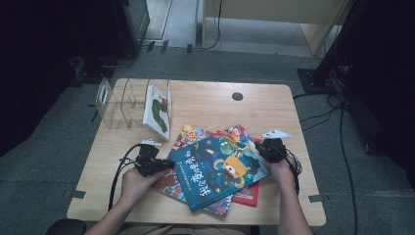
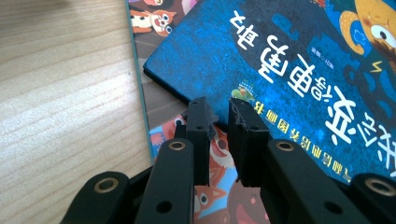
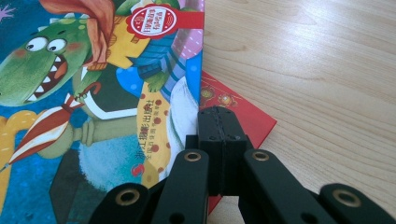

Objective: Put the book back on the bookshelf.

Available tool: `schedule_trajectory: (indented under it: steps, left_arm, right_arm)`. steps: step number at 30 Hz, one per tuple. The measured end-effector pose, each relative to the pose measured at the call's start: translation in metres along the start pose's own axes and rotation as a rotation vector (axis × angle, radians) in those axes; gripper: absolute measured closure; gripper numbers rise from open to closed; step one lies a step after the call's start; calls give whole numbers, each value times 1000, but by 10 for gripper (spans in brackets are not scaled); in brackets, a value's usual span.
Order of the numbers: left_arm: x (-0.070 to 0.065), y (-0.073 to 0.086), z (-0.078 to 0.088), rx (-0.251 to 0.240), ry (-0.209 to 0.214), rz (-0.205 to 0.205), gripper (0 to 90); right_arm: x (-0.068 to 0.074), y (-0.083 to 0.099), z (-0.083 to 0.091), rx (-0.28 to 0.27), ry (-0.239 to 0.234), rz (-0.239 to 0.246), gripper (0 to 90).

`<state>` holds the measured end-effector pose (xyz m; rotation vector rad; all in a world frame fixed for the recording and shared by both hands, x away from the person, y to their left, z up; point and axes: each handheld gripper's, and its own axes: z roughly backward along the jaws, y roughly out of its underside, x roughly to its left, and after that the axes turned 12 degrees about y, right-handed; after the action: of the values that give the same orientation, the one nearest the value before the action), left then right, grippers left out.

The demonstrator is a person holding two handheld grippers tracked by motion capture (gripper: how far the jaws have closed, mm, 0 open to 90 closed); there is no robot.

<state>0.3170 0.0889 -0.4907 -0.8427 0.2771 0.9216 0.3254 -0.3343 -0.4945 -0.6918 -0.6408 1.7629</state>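
Now, edges: I see bare table (image 1: pixel 274 105) in the upper right of the high view; blue book (image 1: pixel 219 165) tops the stack, lower centre
Axis: long side runs lower left to upper right
Count: four flat books; one upright in the clear rack (image 1: pixel 128 103)
Left gripper (image 2: pixel 219 109): narrow, straddling the blue book's edge; contact unclear
Right gripper (image 3: pixel 219 122): shut, empty, beside the book's corner

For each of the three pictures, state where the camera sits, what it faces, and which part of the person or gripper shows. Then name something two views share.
High view: above the table, looking down; forearms, left gripper, right gripper.
Left gripper view: on that gripper, facing the blue book; nearly closed jaws at its edge.
Right gripper view: rides its gripper, jaws shut beside the red book.
Shared: blue book.
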Motion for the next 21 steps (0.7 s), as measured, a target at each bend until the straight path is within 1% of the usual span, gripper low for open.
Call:
schedule_trajectory:
  steps: [4,9,13,15,18,19,21]
  left_arm:
    - [1,-4,-1,5,-14,-6,792]
    - [4,-8,-1,5,-16,-4,792]
    - [8,-11,-1,2,-14,6,792]
    - [11,-13,-2,-11,-9,18,793]
    - [16,-15,-1,-20,9,41,802]
    - [16,-16,-1,-19,6,40,803]
    - [15,-18,-2,-9,-12,23,802]
  right_arm:
    - [0,0,0,3,1,-6,900]
    - [0,0,0,7,4,-9,900]
    - [1,-1,0,10,7,-12,900]
    - [1,-1,0,11,11,-15,900]
    - [2,-1,0,14,13,-20,900]
    - [2,-1,0,15,15,-22,900]
    - [2,-2,0,14,19,-19,900]
